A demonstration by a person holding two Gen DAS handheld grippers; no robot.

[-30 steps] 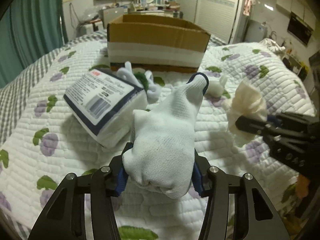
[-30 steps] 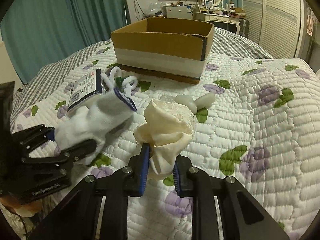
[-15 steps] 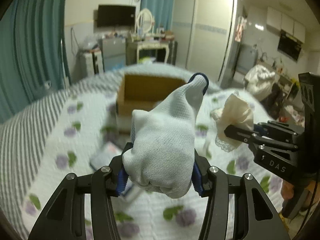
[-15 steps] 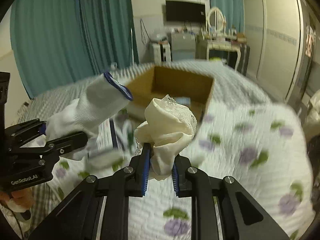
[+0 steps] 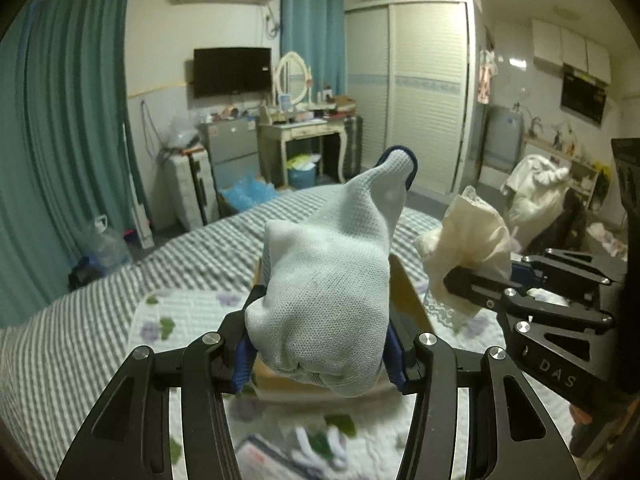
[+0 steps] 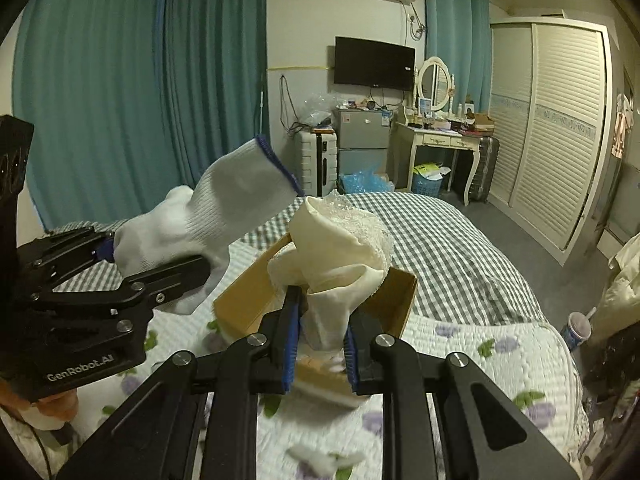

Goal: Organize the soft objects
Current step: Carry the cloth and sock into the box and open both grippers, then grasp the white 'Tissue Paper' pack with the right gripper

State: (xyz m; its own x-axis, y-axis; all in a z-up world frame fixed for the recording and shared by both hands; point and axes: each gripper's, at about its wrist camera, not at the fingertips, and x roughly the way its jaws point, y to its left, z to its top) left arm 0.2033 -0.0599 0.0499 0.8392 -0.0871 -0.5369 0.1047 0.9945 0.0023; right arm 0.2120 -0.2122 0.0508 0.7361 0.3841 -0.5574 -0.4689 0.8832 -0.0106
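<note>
White sock (image 5: 324, 304) clamped in left gripper (image 5: 320, 354); right gripper (image 6: 318, 344) clamps cream cloth (image 6: 340, 256).

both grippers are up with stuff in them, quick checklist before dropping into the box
1. Left gripper shut on the white sock: ok.
2. Right gripper shut on the cream lace cloth: ok.
3. Cardboard box open on top: ok.
4. Both items lifted off the bed: ok.
5. Both items directly over the box opening: cannot tell, the box is mostly hidden behind them.
6. Room left inside the box: cannot tell.
</note>
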